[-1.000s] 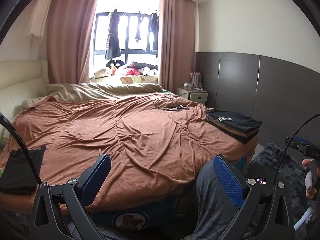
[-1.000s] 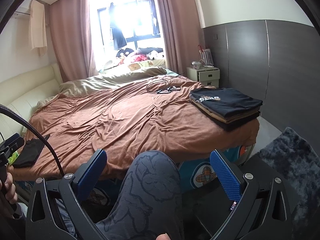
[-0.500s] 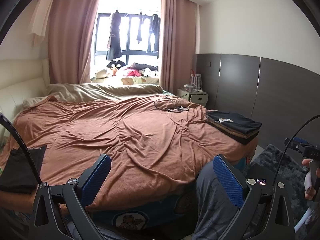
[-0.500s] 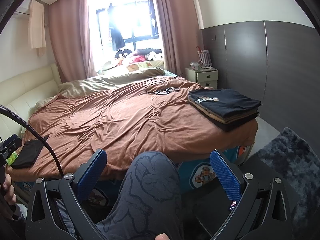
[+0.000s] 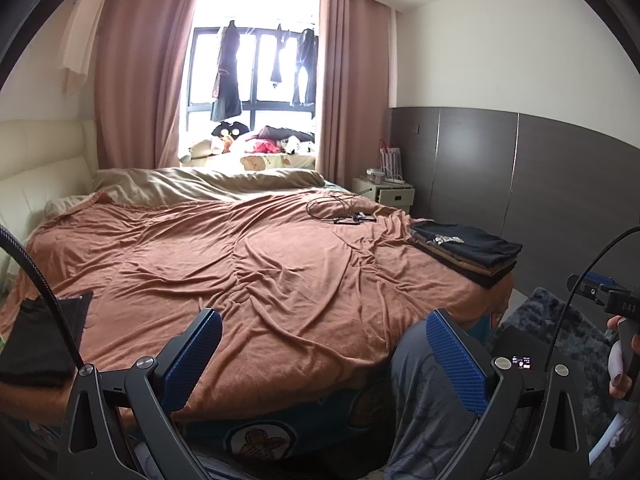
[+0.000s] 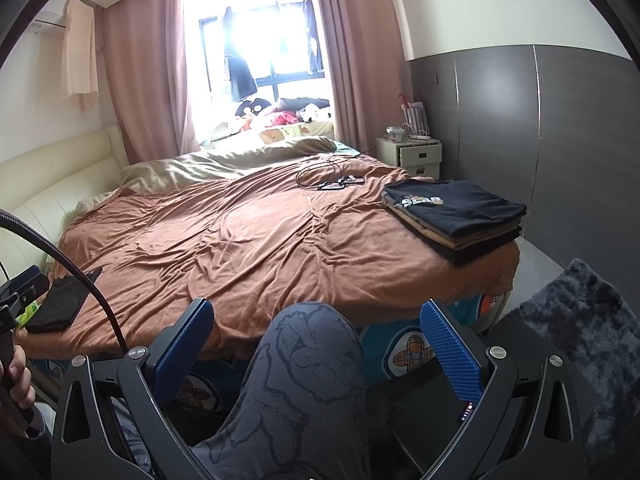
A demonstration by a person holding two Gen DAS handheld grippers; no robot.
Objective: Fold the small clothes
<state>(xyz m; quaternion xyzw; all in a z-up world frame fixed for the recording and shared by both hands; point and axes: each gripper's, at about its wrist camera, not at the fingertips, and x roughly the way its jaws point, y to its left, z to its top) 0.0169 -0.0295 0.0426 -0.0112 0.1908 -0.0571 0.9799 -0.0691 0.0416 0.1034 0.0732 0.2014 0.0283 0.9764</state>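
Observation:
A stack of folded clothes [image 5: 468, 250] [image 6: 456, 216], with a black printed shirt on top, lies at the right corner of the bed. A flat black garment [image 5: 38, 336] [image 6: 60, 300] rests at the bed's left edge. My left gripper [image 5: 324, 354] is open, held low in front of the bed's near edge with nothing between its blue pads. My right gripper [image 6: 316, 344] is open too, hovering over the person's patterned knee [image 6: 312, 380], well short of the clothes.
A brown blanket [image 5: 260, 272] covers the bed, with a cable and small devices [image 5: 344, 216] at the far right. A bedside cabinet [image 6: 420, 152] stands by the grey wall panel. A dark shaggy rug [image 6: 580, 312] lies on the floor at right.
Both views have tilted slightly, with the bed sitting a little lower in the left one. Both grippers stay open and empty, and the clothes have not moved.

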